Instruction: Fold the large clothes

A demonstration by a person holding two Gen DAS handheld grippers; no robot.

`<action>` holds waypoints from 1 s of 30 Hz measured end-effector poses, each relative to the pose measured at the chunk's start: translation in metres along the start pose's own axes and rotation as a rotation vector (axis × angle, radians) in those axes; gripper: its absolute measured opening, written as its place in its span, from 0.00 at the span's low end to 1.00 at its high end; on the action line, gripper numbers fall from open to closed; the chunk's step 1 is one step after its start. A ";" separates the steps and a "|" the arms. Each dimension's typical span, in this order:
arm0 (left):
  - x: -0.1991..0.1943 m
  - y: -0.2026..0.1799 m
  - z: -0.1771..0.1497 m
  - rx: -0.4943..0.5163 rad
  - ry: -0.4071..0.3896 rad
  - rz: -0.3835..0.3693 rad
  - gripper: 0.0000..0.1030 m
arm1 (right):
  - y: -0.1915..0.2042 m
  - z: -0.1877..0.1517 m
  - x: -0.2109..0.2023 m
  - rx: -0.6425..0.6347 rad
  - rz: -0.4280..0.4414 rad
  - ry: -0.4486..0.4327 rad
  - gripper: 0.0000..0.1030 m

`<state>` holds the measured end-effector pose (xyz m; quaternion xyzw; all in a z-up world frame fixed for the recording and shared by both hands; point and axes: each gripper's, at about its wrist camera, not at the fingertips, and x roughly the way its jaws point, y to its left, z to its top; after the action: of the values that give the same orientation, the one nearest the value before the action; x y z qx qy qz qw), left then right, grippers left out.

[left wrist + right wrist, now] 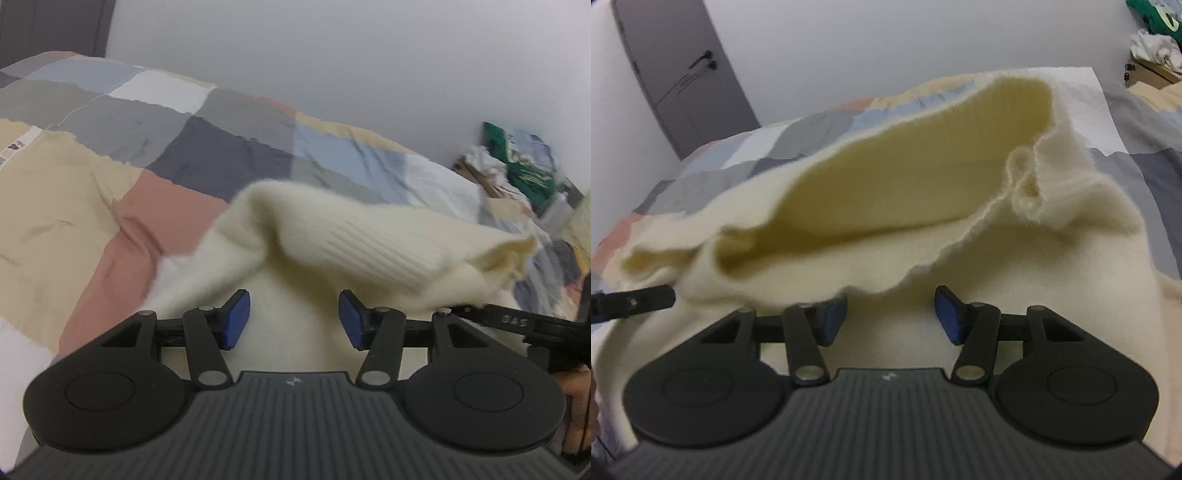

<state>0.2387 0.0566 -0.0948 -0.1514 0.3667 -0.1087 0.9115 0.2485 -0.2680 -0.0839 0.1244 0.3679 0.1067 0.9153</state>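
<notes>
A cream knitted sweater [369, 236] lies bunched on a patchwork quilt [129, 122], its ribbed hem lifted into a fold. My left gripper [294, 319] hovers over the sweater with its blue pads [236, 319] wide apart; cloth shows in the gap but neither pad presses on it. In the right wrist view the sweater [886, 192] gapes open at the hem, and its wavy edge hangs over the left finger of my right gripper [891, 315], whose pads also stand apart. A black finger of the other gripper [631, 297] pokes in under the cloth at the left.
The quilt [738, 155] covers a bed that runs back to a pale wall. A grey door [683, 74] stands at the far left. A heap of clothes and a green bag [517, 158] lie beside the bed at the right.
</notes>
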 end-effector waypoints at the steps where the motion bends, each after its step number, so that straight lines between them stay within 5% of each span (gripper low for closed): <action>1: 0.006 0.002 0.003 -0.009 -0.006 0.016 0.57 | -0.004 0.003 0.003 0.019 0.001 -0.009 0.53; 4: 0.017 0.011 0.013 -0.058 -0.053 0.068 0.57 | -0.019 0.013 0.005 0.080 -0.008 -0.059 0.54; 9: 0.017 0.039 0.025 -0.170 -0.109 0.054 0.56 | -0.049 0.024 -0.009 0.144 -0.066 -0.145 0.56; 18: 0.006 0.045 0.029 -0.123 -0.162 0.183 0.56 | -0.068 0.025 -0.035 0.149 -0.197 -0.232 0.60; 24: 0.013 0.054 0.026 -0.143 -0.112 0.210 0.56 | -0.065 0.019 -0.045 0.086 -0.318 -0.258 0.61; 30: 0.021 0.055 0.020 -0.141 -0.079 0.213 0.56 | -0.088 0.015 -0.033 0.163 -0.313 -0.193 0.62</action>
<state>0.2718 0.1051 -0.1138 -0.1794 0.3512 0.0205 0.9187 0.2447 -0.3628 -0.0791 0.1491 0.3009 -0.0796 0.9385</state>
